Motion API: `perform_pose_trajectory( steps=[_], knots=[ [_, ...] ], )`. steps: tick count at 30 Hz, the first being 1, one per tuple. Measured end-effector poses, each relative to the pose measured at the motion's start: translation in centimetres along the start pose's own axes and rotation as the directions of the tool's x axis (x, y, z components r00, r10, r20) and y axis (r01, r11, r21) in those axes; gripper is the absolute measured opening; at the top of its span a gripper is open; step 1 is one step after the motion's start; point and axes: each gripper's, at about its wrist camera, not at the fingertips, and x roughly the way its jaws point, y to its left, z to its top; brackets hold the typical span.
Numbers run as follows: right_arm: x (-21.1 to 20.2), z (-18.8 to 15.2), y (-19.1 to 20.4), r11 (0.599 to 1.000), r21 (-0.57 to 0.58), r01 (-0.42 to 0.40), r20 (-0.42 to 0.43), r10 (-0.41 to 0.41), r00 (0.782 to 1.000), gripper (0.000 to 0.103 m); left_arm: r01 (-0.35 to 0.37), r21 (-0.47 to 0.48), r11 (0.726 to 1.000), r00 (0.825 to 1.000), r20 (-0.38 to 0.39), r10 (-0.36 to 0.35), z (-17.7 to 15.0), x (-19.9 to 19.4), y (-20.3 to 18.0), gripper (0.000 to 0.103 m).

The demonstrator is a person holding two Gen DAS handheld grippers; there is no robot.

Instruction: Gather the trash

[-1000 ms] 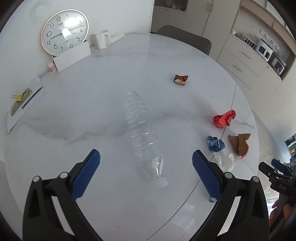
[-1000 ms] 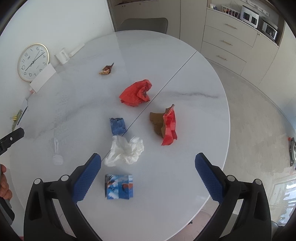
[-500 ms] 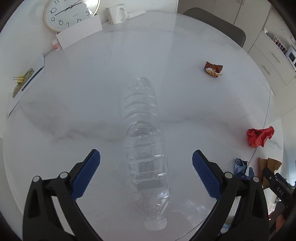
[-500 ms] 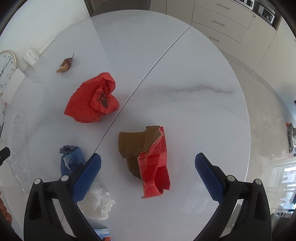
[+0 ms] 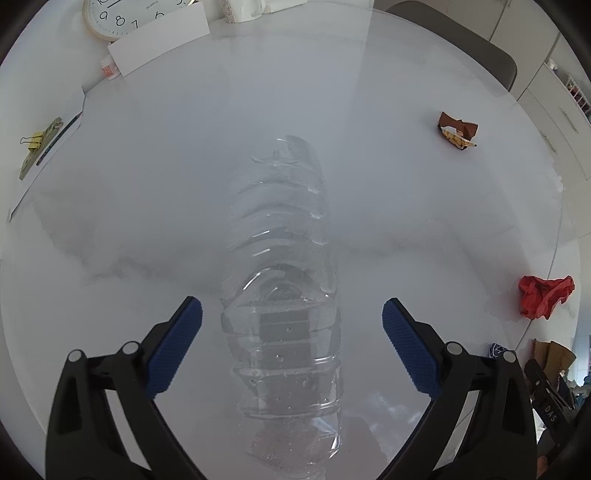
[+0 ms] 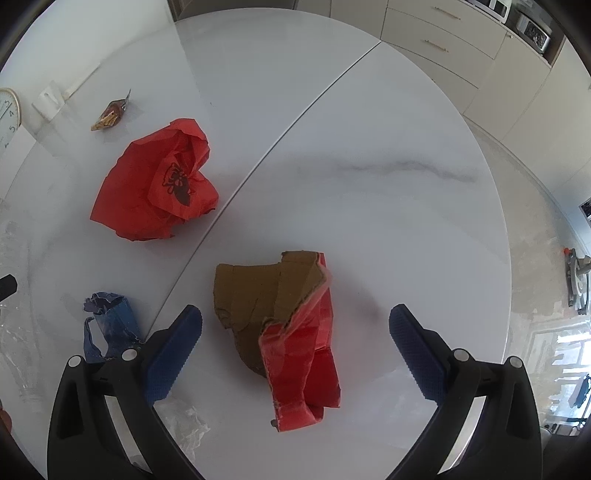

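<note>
A clear plastic bottle [image 5: 282,295] lies on the white marble table [image 5: 184,184]. My left gripper [image 5: 291,343] is open, its blue pads either side of the bottle's lower half, apart from it. My right gripper [image 6: 295,347] is open around a torn brown-and-red cardboard piece [image 6: 284,321]. A crumpled red paper [image 6: 159,192] lies to the far left of it and shows in the left wrist view [image 5: 545,295]. A blue scrap [image 6: 109,325], white tissue [image 6: 183,421] and a brown snack wrapper [image 6: 110,114] lie around.
A wall clock [image 5: 118,14], a white card [image 5: 159,40], a mug [image 5: 251,9] and papers with a yellow clip [image 5: 37,140] sit at the table's far left. A chair [image 5: 461,48] and cabinets [image 6: 461,40] stand beyond the table.
Both grippers have moved forward and lower. The bottle now lies between my left pads, and the cardboard piece now sits between my right pads. Both stay open.
</note>
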Motion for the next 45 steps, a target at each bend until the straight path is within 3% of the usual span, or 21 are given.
perform_pose_trajectory(
  steps=[5,7,9,10,11,12,14,27,31,34,36,39,45],
  knots=[
    [0.0,-0.4,-0.4,1.000,0.008,-0.010,-0.005,0.010,1.000,0.100,0.005,-0.010,1.000,1.000,-0.023,-0.005,0.1,0.6,0.0,0.089],
    [0.0,-0.4,-0.4,1.000,0.006,-0.012,-0.005,0.012,1.000,0.096,0.002,-0.015,1.000,1.000,-0.031,-0.002,0.1,0.8,0.0,0.088],
    [0.1,0.0,-0.3,1.000,-0.007,-0.002,0.003,0.002,1.000,0.087,-0.006,-0.016,1.000,0.999,-0.043,0.005,0.1,1.1,0.0,0.078],
    [-0.1,0.0,-0.1,1.000,-0.018,0.004,0.008,-0.004,1.000,0.084,-0.016,-0.009,1.000,0.999,-0.050,0.015,0.1,1.3,0.0,0.062],
    [-0.2,0.0,0.2,1.000,-0.030,0.005,0.014,-0.005,1.000,0.076,-0.031,0.006,1.000,0.998,-0.061,0.031,0.0,1.5,-0.1,0.059],
    [-0.4,0.1,0.2,0.999,-0.039,0.003,0.019,-0.002,1.000,0.067,-0.037,0.019,0.999,0.998,-0.055,0.038,0.0,1.5,-0.2,0.058],
    [-0.6,0.3,0.4,0.999,-0.054,0.009,0.026,-0.007,1.000,0.061,-0.045,0.035,0.998,0.998,-0.031,0.046,-0.2,1.1,-0.3,0.058],
    [-2.5,0.7,-1.8,0.997,-0.024,-0.078,0.052,0.079,0.996,0.058,0.013,0.101,0.995,0.998,0.055,-0.019,-0.6,-2.4,-0.5,0.058],
    [-4.5,0.7,-2.9,0.988,0.003,-0.157,0.074,0.157,0.985,0.058,0.047,0.134,0.990,0.995,0.077,-0.058,-1.2,-4.2,0.2,0.058],
    [-6.8,0.1,-3.2,0.986,-0.016,-0.165,0.105,0.166,0.980,0.058,0.083,0.165,0.983,0.990,0.098,-0.100,-2.6,-6.5,0.6,0.058],
    [-8.5,-0.6,-3.4,0.985,-0.021,-0.171,0.124,0.172,0.977,0.049,0.104,0.189,0.976,0.986,0.108,-0.126,-4.0,-8.0,0.8,0.058],
    [-10.4,-2.0,-3.4,0.984,-0.014,-0.177,0.144,0.177,0.974,0.049,0.122,0.234,0.964,0.981,0.117,-0.153,-6.0,-9.7,1.3,0.058],
    [-10.2,-4.2,-3.0,0.986,0.008,-0.169,0.143,0.166,0.976,0.047,0.133,0.275,0.952,0.978,0.117,-0.170,-8.5,-11.2,2.6,0.058]
  ],
)
